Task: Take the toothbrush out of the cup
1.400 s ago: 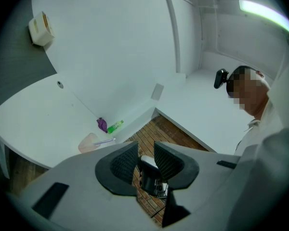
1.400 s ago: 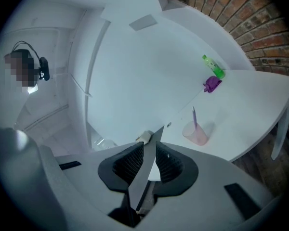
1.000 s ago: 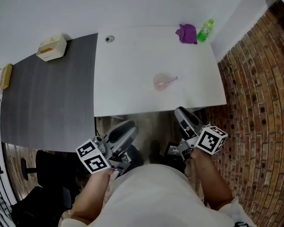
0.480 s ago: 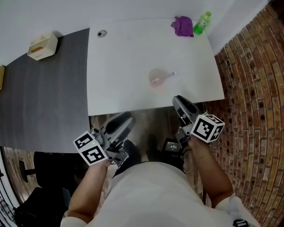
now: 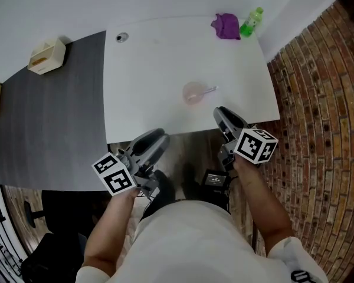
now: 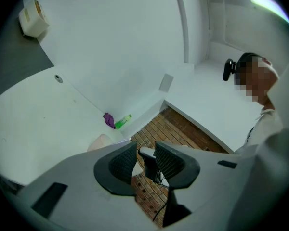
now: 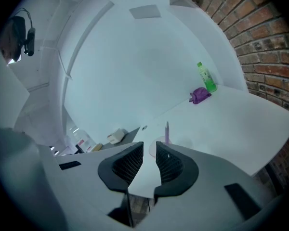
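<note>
Right gripper (image 7: 150,148) nearer cup (image 5: 194,92) (jaws parted, empty)

We see a white counter (image 5: 147,69) with a purple cloth (image 5: 225,26) and a green bottle (image 5: 251,21) just beside each other at its far right corner, and a small round hole (image 5: 119,38) near its far left corner. A dark counter (image 5: 47,128) adjoins it on the left and carries a cream box (image 5: 46,56). Brickwork (image 5: 318,128) runs along the right.

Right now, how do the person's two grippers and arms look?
Both the left gripper and the right gripper have grey moulded bodies with two dark, ribbed pads. Each carries a white cube with black square markers. The person wears a light short-sleeved top; the forearms are bare.
</note>
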Available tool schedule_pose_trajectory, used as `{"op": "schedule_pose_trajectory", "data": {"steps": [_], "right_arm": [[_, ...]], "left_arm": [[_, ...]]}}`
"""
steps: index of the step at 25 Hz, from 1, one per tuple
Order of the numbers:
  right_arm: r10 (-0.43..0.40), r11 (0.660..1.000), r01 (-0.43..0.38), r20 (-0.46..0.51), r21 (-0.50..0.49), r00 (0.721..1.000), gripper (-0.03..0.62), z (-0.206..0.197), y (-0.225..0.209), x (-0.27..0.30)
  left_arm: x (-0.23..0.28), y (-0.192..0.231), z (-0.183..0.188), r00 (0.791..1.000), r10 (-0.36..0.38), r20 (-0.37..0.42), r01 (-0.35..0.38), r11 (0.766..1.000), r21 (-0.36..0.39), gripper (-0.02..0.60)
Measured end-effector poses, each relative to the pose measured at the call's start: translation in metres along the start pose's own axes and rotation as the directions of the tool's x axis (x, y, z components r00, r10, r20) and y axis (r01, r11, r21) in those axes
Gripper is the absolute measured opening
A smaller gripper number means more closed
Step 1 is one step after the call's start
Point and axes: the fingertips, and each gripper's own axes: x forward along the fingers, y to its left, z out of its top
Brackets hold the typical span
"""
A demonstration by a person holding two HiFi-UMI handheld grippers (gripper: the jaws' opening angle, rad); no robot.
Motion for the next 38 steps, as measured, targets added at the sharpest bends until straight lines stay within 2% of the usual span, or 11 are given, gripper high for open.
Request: {"op": "schedule_pose_trajectory", "data": {"steps": [15, 32, 38], "right_arm": [[-0.066, 0.998, 0.065, -0.021, -0.023, 0.998, 0.063, 0.004, -0.024, 0.032], [-0.093, 0.995, 0.092, -0.033, -0.037, 0.995, 0.063, 0.012, -0.034, 0.062], [-0.137, 0.990, 0.135, -0.049, -0.051, 0.989, 0.063, 0.011, -0.041, 0.072]], "left_arm": [[0.017, 0.023, -0.006, 0.999, 0.014, -0.043, -0.015, 1.000, -0.011, 0.100], [0.033, 0.046, -0.009, 0.997, 0.034, -0.070, -0.036, 0.999, -0.027, 0.100], [0.037, 0.050, -0.011, 0.996, 0.036, -0.076, -0.039, 0.999, -0.037, 0.100]]}}
